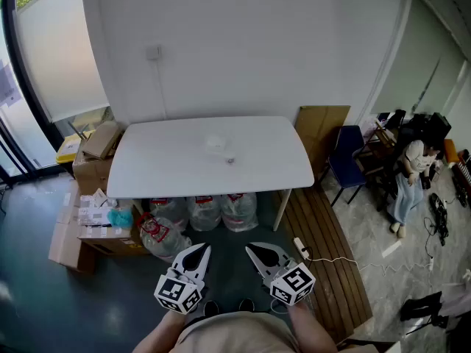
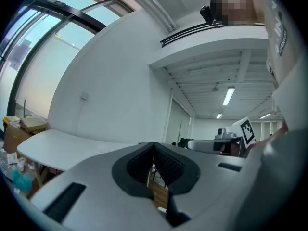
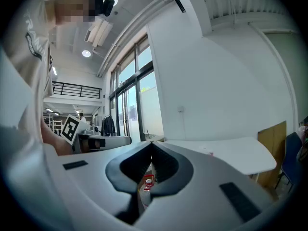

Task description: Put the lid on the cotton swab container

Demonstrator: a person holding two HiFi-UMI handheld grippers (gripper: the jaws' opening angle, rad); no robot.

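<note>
A clear, faint cotton swab container [image 1: 216, 143] rests near the middle of the white table [image 1: 162, 168], with a small item [image 1: 229, 159] just in front of it; I cannot tell which part is the lid. Both grippers hang low near my body, well short of the table's front edge. My left gripper [image 1: 206, 248] is shut with nothing in it, jaws meeting at the tips [image 2: 153, 144]. My right gripper [image 1: 249, 246] is likewise shut and empty [image 3: 152, 143]. The table top [image 3: 236, 153] shows far off in the right gripper view.
Large water bottles [image 1: 206, 212] lie under the table. Cardboard boxes [image 1: 92, 160] stack at its left end. A blue chair [image 1: 346, 157] and a wooden board [image 1: 324, 127] stand to the right, with a person [image 1: 408, 175] farther off. A power strip [image 1: 302, 248] lies on the floor.
</note>
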